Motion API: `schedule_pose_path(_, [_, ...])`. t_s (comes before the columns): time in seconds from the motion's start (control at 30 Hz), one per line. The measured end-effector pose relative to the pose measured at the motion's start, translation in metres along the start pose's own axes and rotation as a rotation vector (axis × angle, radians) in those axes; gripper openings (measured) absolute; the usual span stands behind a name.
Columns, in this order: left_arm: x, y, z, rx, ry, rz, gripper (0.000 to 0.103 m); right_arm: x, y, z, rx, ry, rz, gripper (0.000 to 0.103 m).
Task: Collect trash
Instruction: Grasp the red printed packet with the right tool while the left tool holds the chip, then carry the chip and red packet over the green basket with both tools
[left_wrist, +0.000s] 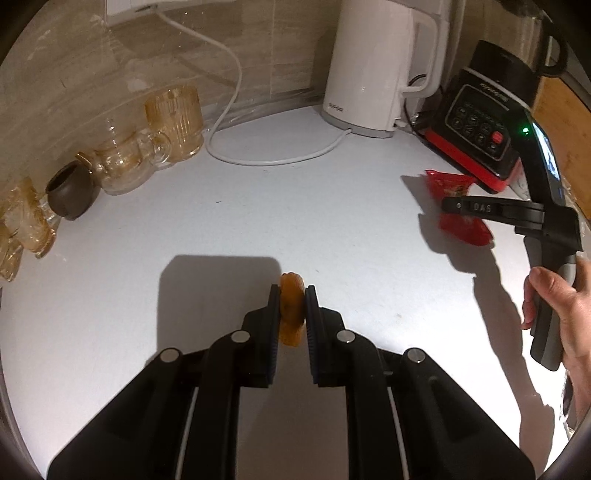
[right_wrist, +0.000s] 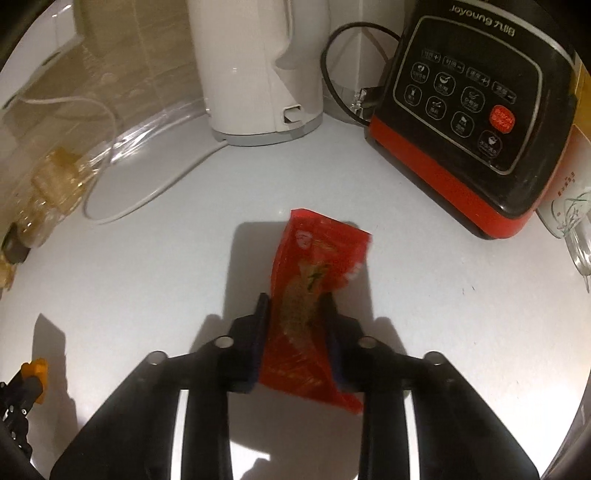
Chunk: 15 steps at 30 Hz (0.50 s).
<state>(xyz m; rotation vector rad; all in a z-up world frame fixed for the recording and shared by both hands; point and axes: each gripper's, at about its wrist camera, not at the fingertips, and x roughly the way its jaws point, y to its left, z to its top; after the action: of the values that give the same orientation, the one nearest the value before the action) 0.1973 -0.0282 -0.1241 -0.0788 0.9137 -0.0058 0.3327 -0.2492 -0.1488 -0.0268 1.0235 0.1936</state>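
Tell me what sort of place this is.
Most likely a home kitchen counter. A white electric kettle stands against a tiled wall, a black and red blender base with a button panel sits beside it, and amber glass cups line the back of the white worktop.

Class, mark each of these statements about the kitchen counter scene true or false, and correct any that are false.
1. The left gripper is shut on an orange piece of peel. True.
2. The right gripper has a blue bottle between its fingers. False: it has a red wrapper, and the pads press on it.
3. A white kettle stands at the back of the counter. True.
4. The black and red appliance stands left of the kettle. False: it stands to the kettle's right.
5. Amber glassware lines the counter's left side. True.
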Motion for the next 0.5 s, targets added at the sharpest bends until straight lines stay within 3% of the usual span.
schedule_pose_path(0.23, [-0.039, -0.018, -0.016, 0.026, -0.006, 0.004, 0.013, -0.037, 0.000, -0.035, 0.026, -0.029, 0.052, 0.024])
schedule_pose_path(0.5, [-0.099, -0.043, -0.051, 0.090, -0.025, -0.038, 0.013, -0.137, -0.005, -0.110, 0.057, -0.110, 0.131, 0.024])
